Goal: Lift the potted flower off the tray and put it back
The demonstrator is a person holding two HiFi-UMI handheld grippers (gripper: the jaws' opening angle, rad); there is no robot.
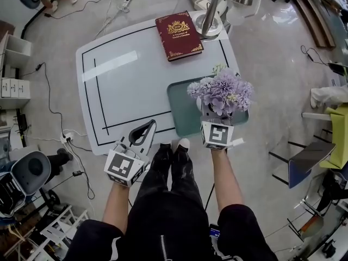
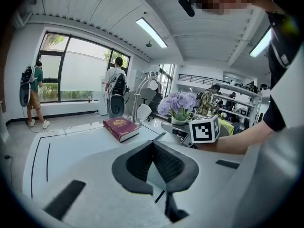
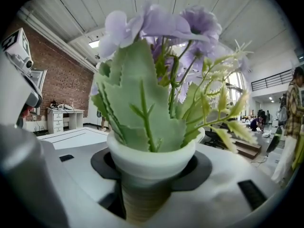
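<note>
Right gripper [image 1: 213,119] has the flower [image 1: 222,94], jaws clamped on the ribbed pot [image 3: 149,158] just under its white rim, one pad on each side, and the green leaves and purple blooms fill the right gripper view. From the head view the flower sits over the right part of the grey-green tray [image 1: 182,105], blooms spilling past the tray's far right corner. Whether the pot's base touches the tray, I cannot tell, because the blooms and the gripper cover it. On the other side, the left gripper [image 1: 148,128] is pressed together with its tips meeting and nothing between them. It is over the near edge of the white table [image 1: 130,86], near the tray's left side and apart from it, pointing across the table. The tray lies at the table's near right corner. Further back a red book [image 1: 179,35] lies flat, and just to its right stands a lamp [image 1: 215,10] on the far right corner. The person's two forearms reach in from the bottom of the head view.
</note>
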